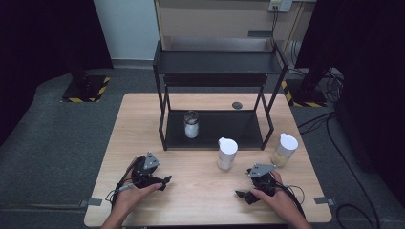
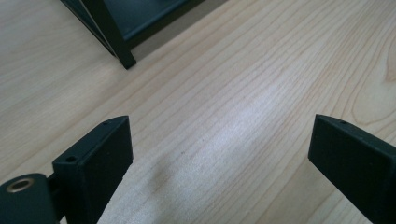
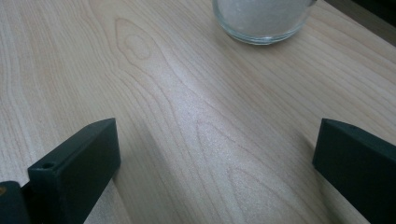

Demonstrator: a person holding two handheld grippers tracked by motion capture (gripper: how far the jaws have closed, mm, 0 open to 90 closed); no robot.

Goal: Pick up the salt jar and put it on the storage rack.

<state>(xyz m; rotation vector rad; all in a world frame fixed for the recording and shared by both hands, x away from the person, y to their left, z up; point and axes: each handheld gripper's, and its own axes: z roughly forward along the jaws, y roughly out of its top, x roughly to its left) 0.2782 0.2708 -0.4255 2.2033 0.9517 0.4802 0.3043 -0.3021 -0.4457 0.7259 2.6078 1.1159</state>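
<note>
Rack (image 1: 217,71): back of worktop (image 1: 143,119)
Open jar (image 1: 191,125): on rack's bottom shelf
Two lidded jars (image 1: 227,153): before rack, right

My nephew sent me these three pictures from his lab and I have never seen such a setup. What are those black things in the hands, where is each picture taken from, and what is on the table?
No robot here: a person holds a two-jawed tool in each hand, the left gripper and the right gripper. The high view looks down on the wooden table. The other two come from cameras riding on each gripper, looking along its black jaws. Both sets of jaws stand wide apart over bare wood, holding nothing. On the table stands a black two-level rack, with a small glass jar on its lower shelf. In front of it are two white-lidded jars: the middle jar and the right jar. The right gripper view shows a glass jar base.
</note>
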